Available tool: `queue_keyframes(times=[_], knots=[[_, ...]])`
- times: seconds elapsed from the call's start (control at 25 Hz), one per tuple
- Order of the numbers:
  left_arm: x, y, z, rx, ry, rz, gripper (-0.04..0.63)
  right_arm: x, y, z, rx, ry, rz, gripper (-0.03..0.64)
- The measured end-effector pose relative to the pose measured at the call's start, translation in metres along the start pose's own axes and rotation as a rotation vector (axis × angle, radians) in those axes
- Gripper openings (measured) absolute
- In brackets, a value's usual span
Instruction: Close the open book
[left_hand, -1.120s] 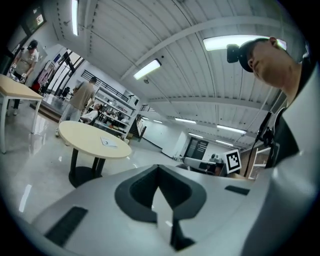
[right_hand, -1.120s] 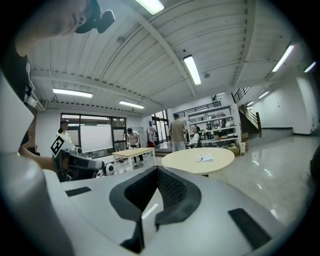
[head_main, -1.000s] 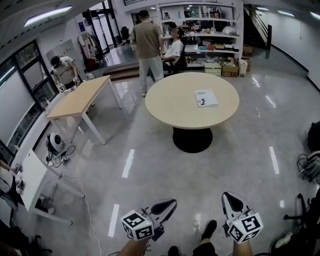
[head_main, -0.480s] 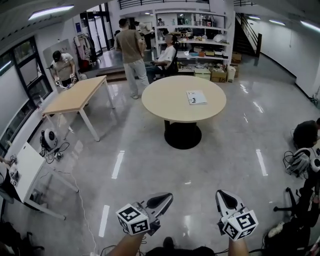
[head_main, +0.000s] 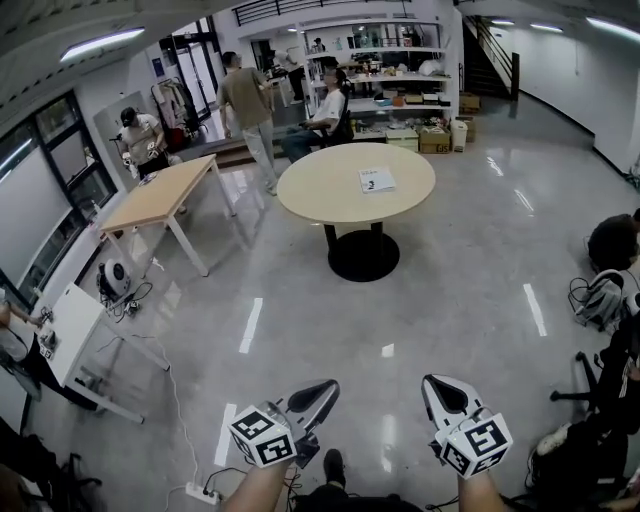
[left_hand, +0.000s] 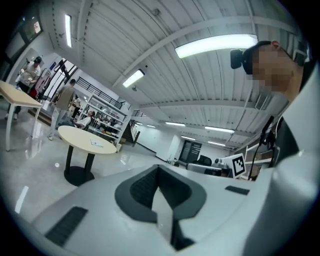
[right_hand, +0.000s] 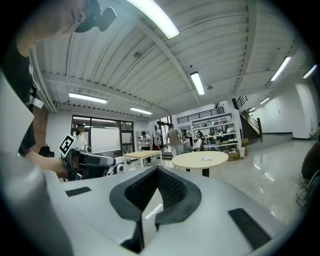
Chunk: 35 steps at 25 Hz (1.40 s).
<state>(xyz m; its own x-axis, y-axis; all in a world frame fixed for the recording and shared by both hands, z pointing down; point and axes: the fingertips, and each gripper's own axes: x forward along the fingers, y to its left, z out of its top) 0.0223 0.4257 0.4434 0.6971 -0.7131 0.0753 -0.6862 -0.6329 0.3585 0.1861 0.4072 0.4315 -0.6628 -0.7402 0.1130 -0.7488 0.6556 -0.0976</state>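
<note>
I hold both tools low at the bottom of the head view. The left gripper (head_main: 322, 388) and the right gripper (head_main: 437, 388) each have their jaws pressed together on nothing, since nothing here is within reach to pinch. I keep them level, aimed up-frame at the round table (head_main: 320, 195), because the book (head_main: 377, 180) lies on its top, well apart from me across the glossy floor (head_main: 400, 330). The book shows as one flat pale rectangle, seemingly shut, though it is too small to be sure.
</note>
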Motion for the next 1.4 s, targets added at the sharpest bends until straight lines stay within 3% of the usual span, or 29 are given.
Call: queue_keyframes(times=[0.24, 0.48, 1.4], knots=[[-0.008, -0.056, -0.026, 0.024, 0.035, 0.032, -0.011, -0.06, -0.009, -0.008, 0.015, -0.008, -0.018, -0.002], [-0.019, -0.085, -0.022, 0.037, -0.007, 0.019, -0.011, -0.081, -0.006, 0.0, -0.02, -0.02, -0.071, -0.002], [-0.082, -0.066, -0.016, 0.034, -0.021, -0.004, -0.011, -0.069, 0.058, 0.02, -0.026, -0.056, -0.094, -0.002]])
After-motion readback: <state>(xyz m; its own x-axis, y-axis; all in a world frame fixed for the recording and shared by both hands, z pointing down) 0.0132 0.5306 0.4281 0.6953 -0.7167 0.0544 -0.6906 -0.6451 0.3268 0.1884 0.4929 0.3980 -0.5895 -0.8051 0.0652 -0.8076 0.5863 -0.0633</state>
